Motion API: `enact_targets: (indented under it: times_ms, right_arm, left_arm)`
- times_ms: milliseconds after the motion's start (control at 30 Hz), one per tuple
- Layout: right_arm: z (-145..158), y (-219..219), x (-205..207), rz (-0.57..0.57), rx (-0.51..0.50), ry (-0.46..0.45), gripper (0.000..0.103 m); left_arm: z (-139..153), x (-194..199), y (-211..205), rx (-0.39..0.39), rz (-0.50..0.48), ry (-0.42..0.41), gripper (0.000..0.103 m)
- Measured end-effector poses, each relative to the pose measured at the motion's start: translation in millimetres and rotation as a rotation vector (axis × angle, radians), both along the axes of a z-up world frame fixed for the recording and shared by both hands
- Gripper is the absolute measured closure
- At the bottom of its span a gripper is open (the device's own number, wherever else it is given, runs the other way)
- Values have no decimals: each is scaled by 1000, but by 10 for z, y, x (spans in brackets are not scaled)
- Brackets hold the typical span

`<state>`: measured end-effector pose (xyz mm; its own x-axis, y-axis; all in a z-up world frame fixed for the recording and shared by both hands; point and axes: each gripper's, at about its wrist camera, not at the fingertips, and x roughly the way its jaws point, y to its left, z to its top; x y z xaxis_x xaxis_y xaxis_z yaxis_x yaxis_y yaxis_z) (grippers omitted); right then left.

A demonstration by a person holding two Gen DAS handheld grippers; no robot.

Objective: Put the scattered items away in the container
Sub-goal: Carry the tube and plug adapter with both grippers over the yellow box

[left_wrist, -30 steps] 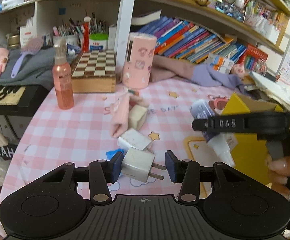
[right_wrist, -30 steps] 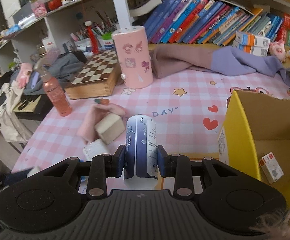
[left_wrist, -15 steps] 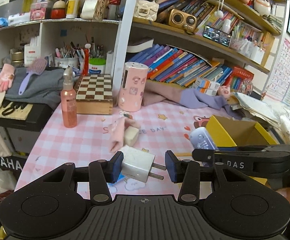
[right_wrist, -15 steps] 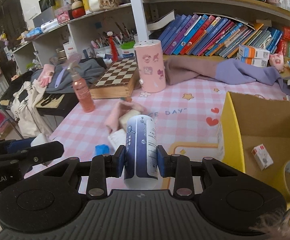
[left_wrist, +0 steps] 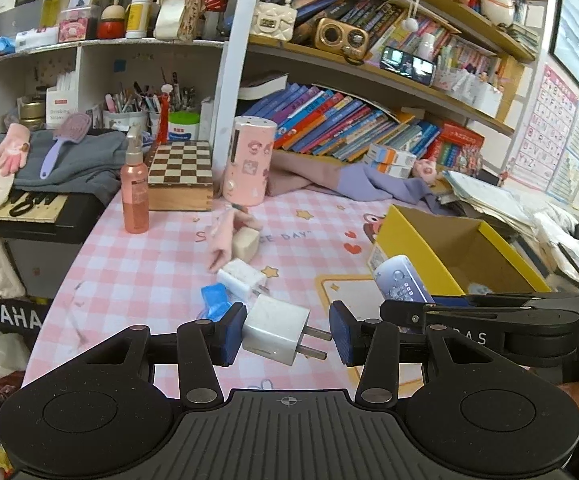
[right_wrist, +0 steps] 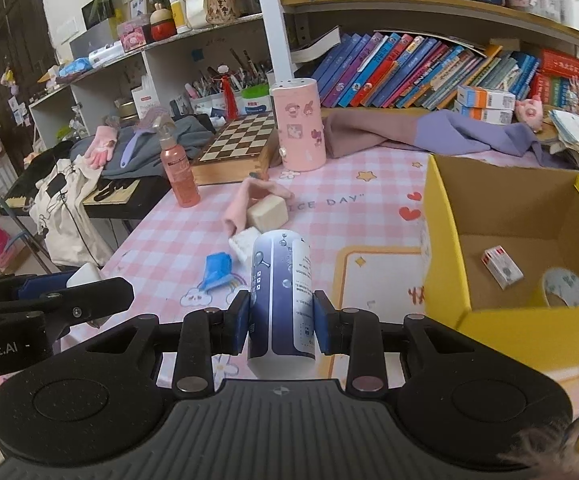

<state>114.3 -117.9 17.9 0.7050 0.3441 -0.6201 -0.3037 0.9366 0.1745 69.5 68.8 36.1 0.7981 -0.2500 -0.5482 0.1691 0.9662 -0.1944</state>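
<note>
Both grippers are loaded, one item each, above the pink checked tablecloth (left_wrist: 137, 276) beside the yellow cardboard box (right_wrist: 445, 240).

The left gripper (left_wrist: 287, 334) holds one white plug charger (left_wrist: 275, 328): its body lies against the left pad and its two prongs point at the right pad, though whether they touch it cannot be told. The right gripper (right_wrist: 280, 322) is clamped narrow on one blue-and-white bottle (right_wrist: 281, 300), pads pressing both its sides. Inside the box lie two things: one small red-and-white carton (right_wrist: 503, 267) and one roll of tape (right_wrist: 565, 289). Four loose things remain on the cloth: a second white charger (left_wrist: 241, 278), one blue scrap (left_wrist: 215, 300), one beige block (left_wrist: 246, 242) and one pink glove (left_wrist: 225, 236) touching that block. At the back stand one pink spray bottle (left_wrist: 135, 196), one chessboard box (left_wrist: 180, 174) and one pink cylinder (left_wrist: 249, 160).
</note>
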Motion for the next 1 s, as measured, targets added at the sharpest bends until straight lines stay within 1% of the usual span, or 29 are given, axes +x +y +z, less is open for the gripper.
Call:
enact_targets:
  times_ms: [233, 533, 767, 1000]
  right_arm:
    - [19, -93, -329, -32, 18, -4, 73]
    - [-24, -193, -692, -77, 21, 15, 73]
    - [-70, -271, -871, -110, 7, 45, 73]
    - [-127, -499, -1040, -182, -6, 81, 73]
  left_arm:
    - [44, -243, -56, 14, -39, -18, 59]
    - [20, -475, -119, 7, -91, -8, 59]
    - [-48, -529, -216, -16, -141, 26, 59]
    - [-115, -539, -457, -27, -230, 50, 59]
